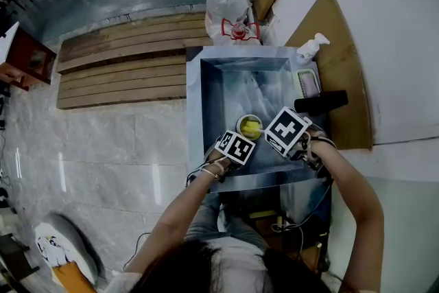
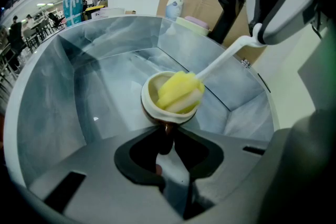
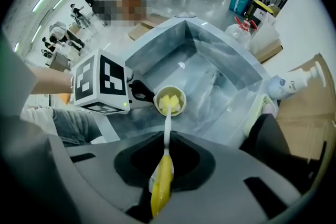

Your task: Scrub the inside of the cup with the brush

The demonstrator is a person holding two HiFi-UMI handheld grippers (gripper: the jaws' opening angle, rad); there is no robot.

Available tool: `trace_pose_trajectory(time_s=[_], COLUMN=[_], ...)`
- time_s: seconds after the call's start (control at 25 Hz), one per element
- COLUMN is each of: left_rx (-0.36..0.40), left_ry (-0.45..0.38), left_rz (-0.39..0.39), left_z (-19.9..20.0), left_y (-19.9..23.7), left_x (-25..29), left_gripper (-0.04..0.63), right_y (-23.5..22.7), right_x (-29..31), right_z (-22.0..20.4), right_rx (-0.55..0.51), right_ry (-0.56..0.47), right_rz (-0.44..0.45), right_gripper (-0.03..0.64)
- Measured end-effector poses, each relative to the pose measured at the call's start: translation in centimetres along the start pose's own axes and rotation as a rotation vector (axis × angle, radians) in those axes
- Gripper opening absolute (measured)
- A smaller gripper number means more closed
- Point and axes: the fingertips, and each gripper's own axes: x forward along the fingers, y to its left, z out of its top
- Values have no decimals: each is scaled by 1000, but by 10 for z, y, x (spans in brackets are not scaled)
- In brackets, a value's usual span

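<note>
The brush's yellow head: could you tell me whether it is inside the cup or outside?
Inside: both gripper views show the yellow head of the brush within the rim of the cup.

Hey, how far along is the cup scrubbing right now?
Done: the left claw grips the cup over the sink, and the right claw grips the brush. In hand: the brush's yellow sponge head sits inside the cup's mouth. Left: the frames can't show whether the inside is clean, so more scrubbing is probably needed before the brush is lifted out.
</note>
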Motion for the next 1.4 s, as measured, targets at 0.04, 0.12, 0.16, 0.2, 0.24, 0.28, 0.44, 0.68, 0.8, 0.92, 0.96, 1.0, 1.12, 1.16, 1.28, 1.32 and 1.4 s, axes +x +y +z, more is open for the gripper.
trace_pose_trajectory(time_s=[0.04, 0.12, 0.16, 0.2, 0.24, 0.28, 0.44, 0.68, 0.8, 0.92, 0.96, 1.0, 1.12, 1.16, 1.28, 1.32, 1.4], left_rx=[0, 0, 0, 0, 0, 0, 0, 0, -1, -1, -1, -1, -2, -1, 0, 0, -1], left_ry=[0, 0, -1, -1, -1, 0, 1, -1, 0, 1, 2, 2, 1, 1, 2, 2, 2], left_rz=[0, -1, -1, -1, -1, -1, -2, -2, -2, -2, -2, -2, -1, -1, -1, -1, -1], left_z=[0, 0, 0, 0, 0, 0, -1, 0, -1, -1, -1, -1, -1, -1, -1, -1, -1], left_y=[0, 0, 0, 0, 0, 0, 0, 0, 0, 0, 0, 0, 0, 0, 0, 0, 0], left_x=[0, 0, 0, 0, 0, -1, -1, 0, -1, -1, -1, -1, 0, 1, 0, 0, 0], left_gripper=[87, 87, 87, 87, 87, 87, 87, 87, 87, 87, 87, 87, 87, 87, 87, 87, 87], right_y=[1, 3, 3, 3, 2, 2, -5, -13, -14, -13, -12, -11, -5, -3, 1, 3, 5], right_x=[-1, -3, -4, -5, -7, -8, -14, -11, -8, -5, -3, -2, 1, 2, 3, 3, 2], right_z=[1, 4, 6, 8, 10, 12, 21, 19, 14, 10, 7, 5, -1, -3, -4, -3, -1], right_rx=[7, 19, 25, 32, 39, 46, 65, 13, -8, -29, -41, -54, -82, -82, -63, -57, -38], right_ry=[-5, -17, -26, -35, -45, -56, -95, -64, -35, -7, 7, 22, 45, 46, 35, 26, 8], right_rz=[12, 35, 42, 46, 48, 48, 18, -61, -82, -91, -94, -94, -84, -76, -43, -30, -3], right_gripper=[49, 49, 49, 49, 49, 49, 48, 48, 48, 48, 48, 48, 48, 48, 48, 48, 48])
